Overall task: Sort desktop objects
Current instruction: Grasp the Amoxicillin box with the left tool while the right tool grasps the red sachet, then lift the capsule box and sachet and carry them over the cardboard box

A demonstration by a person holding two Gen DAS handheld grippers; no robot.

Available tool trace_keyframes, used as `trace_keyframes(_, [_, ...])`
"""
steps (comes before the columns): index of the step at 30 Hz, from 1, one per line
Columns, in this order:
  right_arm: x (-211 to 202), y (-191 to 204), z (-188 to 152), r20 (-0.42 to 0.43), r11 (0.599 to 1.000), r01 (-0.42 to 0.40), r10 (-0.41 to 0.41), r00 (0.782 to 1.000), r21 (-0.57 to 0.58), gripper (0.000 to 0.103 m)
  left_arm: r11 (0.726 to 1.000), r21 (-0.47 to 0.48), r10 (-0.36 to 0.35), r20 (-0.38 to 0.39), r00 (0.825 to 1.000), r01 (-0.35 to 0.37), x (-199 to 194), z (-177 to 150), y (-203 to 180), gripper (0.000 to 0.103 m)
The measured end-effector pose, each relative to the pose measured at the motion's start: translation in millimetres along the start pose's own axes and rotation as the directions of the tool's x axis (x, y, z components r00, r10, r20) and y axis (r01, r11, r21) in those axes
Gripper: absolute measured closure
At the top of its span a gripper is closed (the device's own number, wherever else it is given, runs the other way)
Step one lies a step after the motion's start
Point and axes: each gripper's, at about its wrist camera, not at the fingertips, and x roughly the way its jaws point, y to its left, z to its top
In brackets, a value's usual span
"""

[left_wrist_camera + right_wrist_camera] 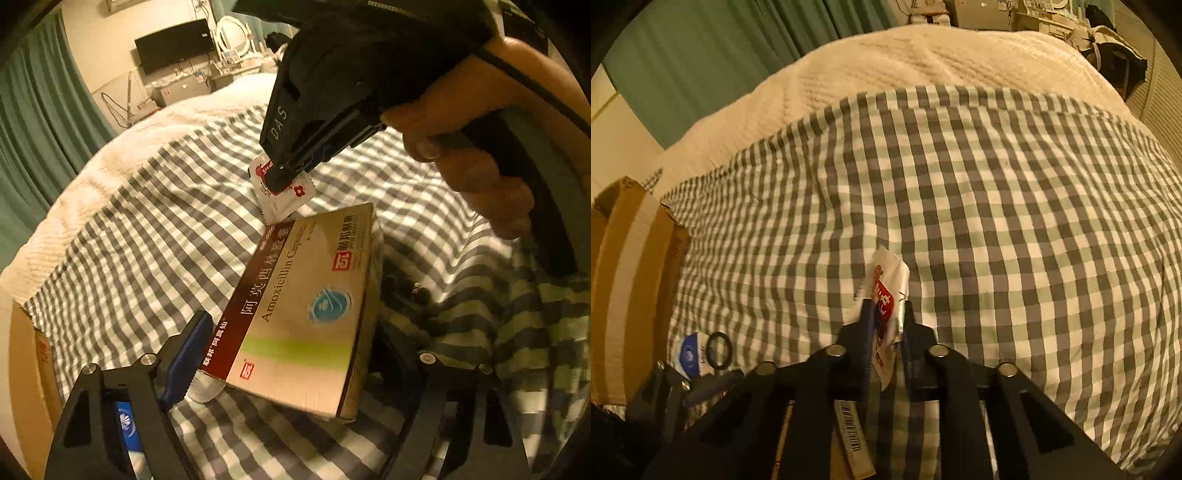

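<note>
Amoxicillin capsule carton (pixel 306 314), a flat cream-and-maroon cardboard box, lies tilted on the grey-and-white checked cloth (pixel 997 206) spread over the bed, right between the spread fingers of the left tool (pixel 291 354). Its blue-padded left finger (pixel 188 354) stands beside the box's near corner; the other finger is hidden behind the carton, so the tool is wide but I cannot tell if it presses yet. Just beyond the carton's far end, the right tool (pixel 886 314) is clamped shut on a small white sachet with red print (pixel 888 284), which rests on or barely above the cloth. A person's hand (pixel 472 155) grips that tool's handle. At the left edge of the cloth sits a brown cardboard box (pixel 631 266), and near it a small blue-and-white packet (pixel 689 354) beside a black ring (pixel 719 350). Judging from this, sorting is at an early stage: sachet caught, carton about to be, neither yet delivered anywhere.
</note>
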Motion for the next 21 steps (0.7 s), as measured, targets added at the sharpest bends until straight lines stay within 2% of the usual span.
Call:
trace_keyframes(2, [-9, 2, 1, 0.031, 1.000, -0.007, 0.006, 0.999, 0.016, 0.099, 1.000, -0.015, 0.005, 0.014, 1.000, -0.005, -11, 0, 0, 0.027])
trace_keyframes(3, [-15, 1, 0, 0.048, 1.000, -0.013, 0.012, 0.999, 0.026, 0.099, 1.000, -0.027, -0.003, 0.023, 1.000, 0.004, -17, 1, 1, 0.062])
trace_keyframes(9, [-45, 1, -3, 0.156, 0.996, -0.044, 0.031, 0.987, 0.083, 0.099, 0.993, -0.116, 0.027, 0.013, 1.000, -0.025, -38, 3, 10, 0.069])
trace_keyframes(12, [-67, 2, -9, 0.223, 0.991, -0.076, 0.050, 0.973, 0.111, 0.099, 0.988, -0.152, 0.025, 0.038, 0.999, -0.019, -52, 0, 15, 0.070])
trace_keyframes(15, [-90, 4, -17, 0.284, 0.986, -0.108, 0.068, 0.956, 0.127, 0.099, 0.984, -0.180, 0.018, 0.072, 0.997, -0.005, -72, 1, 20, 0.070])
trace_keyframes(18, [-116, 12, -23, 0.346, 0.988, -0.099, 0.051, 0.937, 0.120, 0.099, 0.979, -0.201, 0.053, 0.121, 0.991, -0.027, -96, 1, 22, 0.070])
trace_keyframes(21, [-144, 23, -28, 0.415, 0.987, -0.117, 0.060, 0.908, 0.114, 0.099, 0.973, -0.229, 0.076, 0.179, 0.981, -0.034, -122, 1, 28, 0.071])
